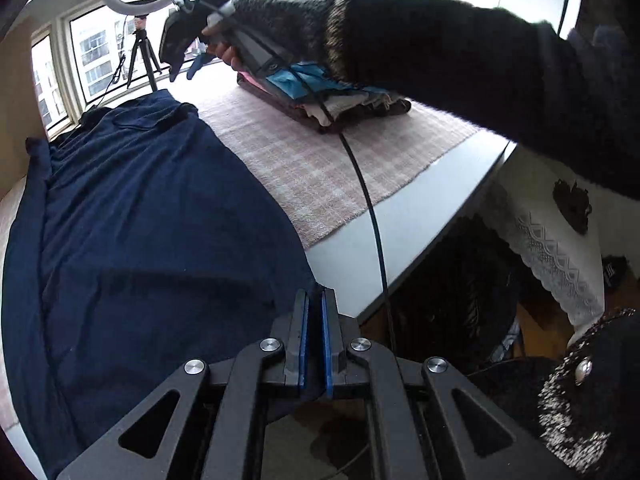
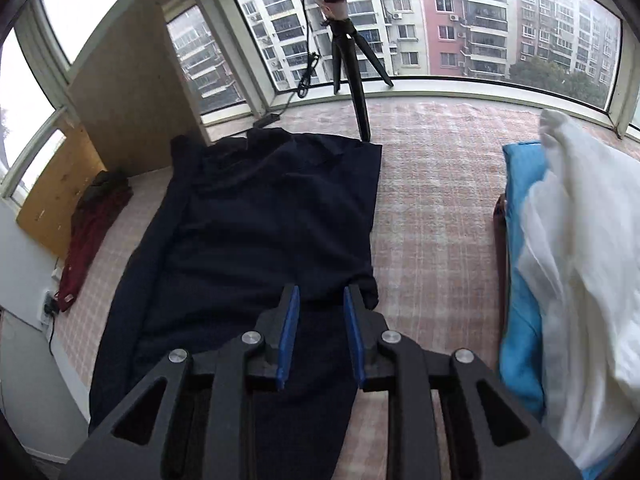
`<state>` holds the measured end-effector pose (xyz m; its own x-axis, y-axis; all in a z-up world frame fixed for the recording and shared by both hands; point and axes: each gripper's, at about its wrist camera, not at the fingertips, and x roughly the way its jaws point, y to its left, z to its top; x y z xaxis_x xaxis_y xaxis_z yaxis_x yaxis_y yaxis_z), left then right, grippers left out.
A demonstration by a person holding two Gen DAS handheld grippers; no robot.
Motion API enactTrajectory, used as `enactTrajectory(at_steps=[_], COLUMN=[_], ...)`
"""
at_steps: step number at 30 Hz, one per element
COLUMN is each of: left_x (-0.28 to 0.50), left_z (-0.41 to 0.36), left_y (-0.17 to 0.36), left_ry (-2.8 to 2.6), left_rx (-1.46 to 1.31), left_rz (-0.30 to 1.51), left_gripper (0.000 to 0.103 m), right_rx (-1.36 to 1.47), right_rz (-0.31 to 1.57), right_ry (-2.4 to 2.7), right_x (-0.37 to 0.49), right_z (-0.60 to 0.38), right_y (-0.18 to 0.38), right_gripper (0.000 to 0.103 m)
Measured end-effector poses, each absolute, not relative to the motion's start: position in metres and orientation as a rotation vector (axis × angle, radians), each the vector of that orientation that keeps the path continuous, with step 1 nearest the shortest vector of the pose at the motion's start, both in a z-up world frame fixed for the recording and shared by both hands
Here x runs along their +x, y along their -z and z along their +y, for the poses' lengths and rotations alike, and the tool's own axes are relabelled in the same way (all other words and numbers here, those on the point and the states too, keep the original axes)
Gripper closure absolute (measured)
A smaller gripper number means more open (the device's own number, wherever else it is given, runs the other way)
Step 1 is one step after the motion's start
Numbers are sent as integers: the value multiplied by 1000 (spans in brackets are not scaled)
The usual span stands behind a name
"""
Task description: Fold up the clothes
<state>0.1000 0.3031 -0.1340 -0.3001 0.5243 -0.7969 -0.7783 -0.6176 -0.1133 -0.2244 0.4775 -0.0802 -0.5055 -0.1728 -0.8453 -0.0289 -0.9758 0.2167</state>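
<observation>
A navy blue garment (image 1: 140, 232) lies spread on the pink checked cloth (image 1: 304, 168); it also shows in the right wrist view (image 2: 260, 220). My left gripper (image 1: 315, 300) is shut on the garment's near edge at the table's front. My right gripper (image 2: 320, 300) is open, held above the garment's lower right part. In the left wrist view the right gripper (image 1: 184, 70) hangs high at the far side, held by a hand in a black sleeve.
A stack of folded clothes (image 1: 332, 96) sits at the back right; in the right wrist view it shows as blue and white cloth (image 2: 560, 264). A tripod with ring light (image 2: 352, 60) stands by the window. A dark red garment (image 2: 92, 232) lies at the left. The table edge (image 1: 440, 248) drops off on the right.
</observation>
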Motion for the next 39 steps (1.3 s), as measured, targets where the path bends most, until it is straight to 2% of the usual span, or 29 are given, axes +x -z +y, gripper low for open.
enactTrajectory(at_steps=[1,4,8,10,11,14,19,22,29,31,33,34,36,39], left_x=[98,96,93,90,88,86,86,87,72,68,67,67,68,73], left_z=[301,298,290,282,276,250,185,146,106,106,103,101,98,90], left_y=[134,136,135,134,134,129,127,138,189,197,201,201,199,192], left_ry=[-2001,-1996,-1992,-1989,-1987,-2042,-2190,-2277,-2312,-2299,-2281,-2269,-2245,-2237], left_rx=[-1077,-1091,-1101,-1113,-1119,-1125,-1174,-1229,-1366,-1405,-1432,-1439,-1439,-1434], left_rz=[365,335,267,185,143,45,-135,-275,-454,-445,-446,-449,-450,-413], left_gripper=[98,98,98,98,98,98,98,98,98,98,96,95,95,94], right_rx=[1581,1694,1787,1787,1779,1735,1614,1582,1689,1738,1738,1729,1680,1567], right_rz=[-310,-473,-415,-417,-423,-441,-274,-86,408,531,518,479,368,182], right_ry=[2624,2484,2469,2467,2472,2488,2528,2515,2412,2357,2357,2361,2368,2375], right_x=[-243,-275,-287,-288,-288,-289,-302,-318,-354,-357,-352,-348,-330,-270], right_z=[478,485,482,480,479,475,420,362,235,216,217,222,238,276], right_y=[94,127,148,148,144,130,81,66,119,138,136,129,106,72], right_gripper=[80,80,80,90,98,99,99,100,100,97,86,83,69,69])
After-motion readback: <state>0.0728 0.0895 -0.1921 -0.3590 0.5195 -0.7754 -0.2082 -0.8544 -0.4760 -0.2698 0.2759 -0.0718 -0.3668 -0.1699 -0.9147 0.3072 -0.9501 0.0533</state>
